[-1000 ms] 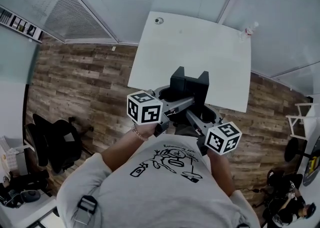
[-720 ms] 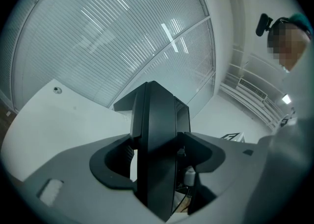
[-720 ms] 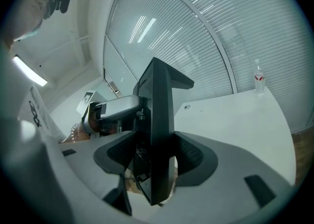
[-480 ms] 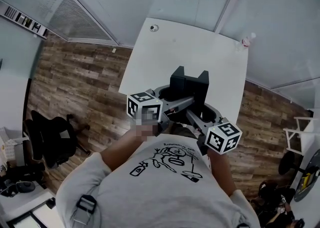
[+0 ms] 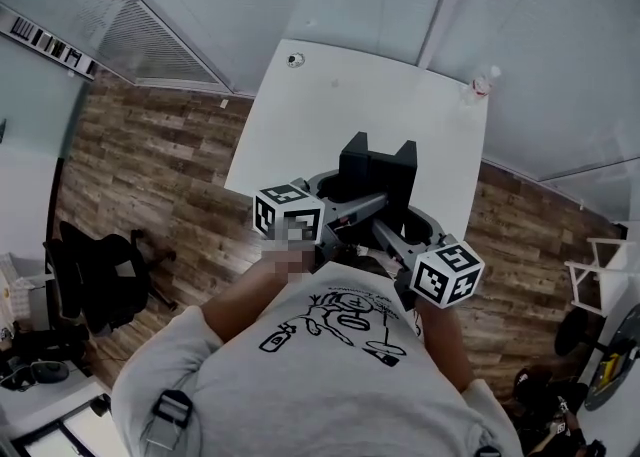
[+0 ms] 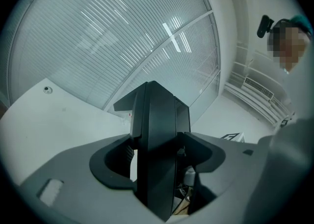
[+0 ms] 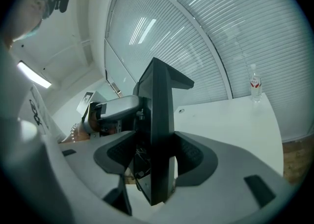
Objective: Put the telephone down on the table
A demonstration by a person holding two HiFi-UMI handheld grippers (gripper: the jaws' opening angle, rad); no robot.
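Observation:
A black telephone [image 5: 378,173] hangs in the air between both grippers, over the near edge of the white table [image 5: 400,95]. My left gripper [image 5: 343,190] is shut on its left side and my right gripper [image 5: 412,228] is shut on its right side. In the left gripper view the telephone [image 6: 157,139] stands on edge, filling the left gripper [image 6: 158,161], with the table [image 6: 39,115] beyond. In the right gripper view the telephone [image 7: 159,135] is clamped the same way in the right gripper [image 7: 158,155] above the table [image 7: 230,120]. The telephone's underside is hidden.
A water bottle [image 5: 480,83] stands at the table's far right corner, also seen in the right gripper view [image 7: 254,85]. A small round fitting [image 5: 294,60] sits at the far left corner. Blinds close off the far side. A black office chair [image 5: 100,275] stands on the wood floor at left.
The table has drawn nearer under the telephone as both grippers carried it forward together. The grip on the telephone looks the same.

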